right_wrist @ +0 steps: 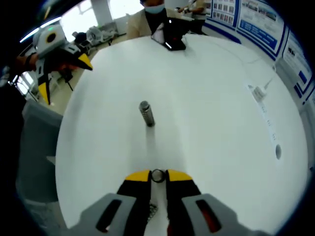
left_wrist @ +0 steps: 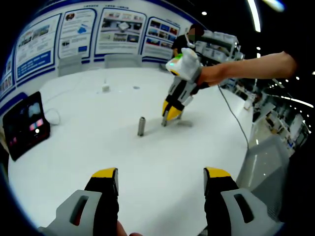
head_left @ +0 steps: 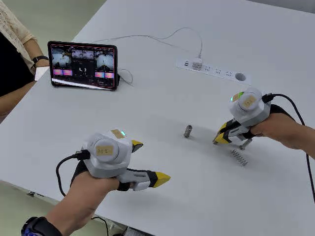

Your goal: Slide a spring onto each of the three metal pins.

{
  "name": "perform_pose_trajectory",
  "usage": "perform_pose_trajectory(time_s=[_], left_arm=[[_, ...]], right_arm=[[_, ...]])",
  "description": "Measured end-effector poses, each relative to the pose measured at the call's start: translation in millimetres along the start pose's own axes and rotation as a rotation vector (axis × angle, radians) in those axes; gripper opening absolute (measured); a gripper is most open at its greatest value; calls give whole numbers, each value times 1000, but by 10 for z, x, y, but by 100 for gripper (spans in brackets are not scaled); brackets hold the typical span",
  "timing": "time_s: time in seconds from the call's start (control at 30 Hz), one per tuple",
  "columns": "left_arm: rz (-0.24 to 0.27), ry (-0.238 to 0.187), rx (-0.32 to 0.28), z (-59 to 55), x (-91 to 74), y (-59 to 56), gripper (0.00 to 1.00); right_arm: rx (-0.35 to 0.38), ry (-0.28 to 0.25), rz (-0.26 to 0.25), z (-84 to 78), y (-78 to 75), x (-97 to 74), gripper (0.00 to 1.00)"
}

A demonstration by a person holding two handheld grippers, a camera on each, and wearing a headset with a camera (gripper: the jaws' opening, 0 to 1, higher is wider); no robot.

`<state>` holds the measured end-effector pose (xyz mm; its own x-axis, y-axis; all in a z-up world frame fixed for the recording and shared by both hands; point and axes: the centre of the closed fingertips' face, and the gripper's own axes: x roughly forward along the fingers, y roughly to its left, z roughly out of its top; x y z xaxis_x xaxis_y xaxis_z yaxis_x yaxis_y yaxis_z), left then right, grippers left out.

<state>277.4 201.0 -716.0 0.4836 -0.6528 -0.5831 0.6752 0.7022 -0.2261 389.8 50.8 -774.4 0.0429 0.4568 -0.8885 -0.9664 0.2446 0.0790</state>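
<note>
One upright pin (head_left: 188, 131): standing on the white table (head_left: 147, 108) near its middle, its lower part looking ribbed like a coil; in the right gripper view it is standing straight ahead of the jaws, well apart from them.
Loose spring (head_left: 238, 157): lying flat on the table, just beside the right hand (head_left: 275, 129) on the near side.
Round metal piece (right_wrist: 157, 175): sitting pinched at the very tips of the right gripper; whether it is a pin end or a spring end, I cannot tell.
Right gripper (head_left: 219, 139): pointing down at the table to the right of the upright pin, jaws pressing together on the round metal piece.
Left gripper (head_left: 150, 162): hovering over the near edge of the table, jaws standing wide apart and holding nothing, aiming toward the upright pin.
Tablet (head_left: 82, 65): leaning at the far left, screen glowing.
Power strip (head_left: 213, 71): lying at the far side, a white cable running from it.
Person (head_left: 19, 54): sitting at the left edge beside the tablet.
</note>
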Motion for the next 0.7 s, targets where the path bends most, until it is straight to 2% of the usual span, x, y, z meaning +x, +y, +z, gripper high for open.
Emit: perform_pose_trajectory(time_s=[0.2,0.43,0.7], left_arm=[[2,-1,1,15,-22,0,72],[1,-1,6,21,-23,3,72],[-6,-8,13,64,-14,-36,72]], right_arm=[[2,1,-2,-7,-1,4,15],[22,-6,-20,-36,-36,-61,27],[84,-49,-54,-63,-75,-167,42]])
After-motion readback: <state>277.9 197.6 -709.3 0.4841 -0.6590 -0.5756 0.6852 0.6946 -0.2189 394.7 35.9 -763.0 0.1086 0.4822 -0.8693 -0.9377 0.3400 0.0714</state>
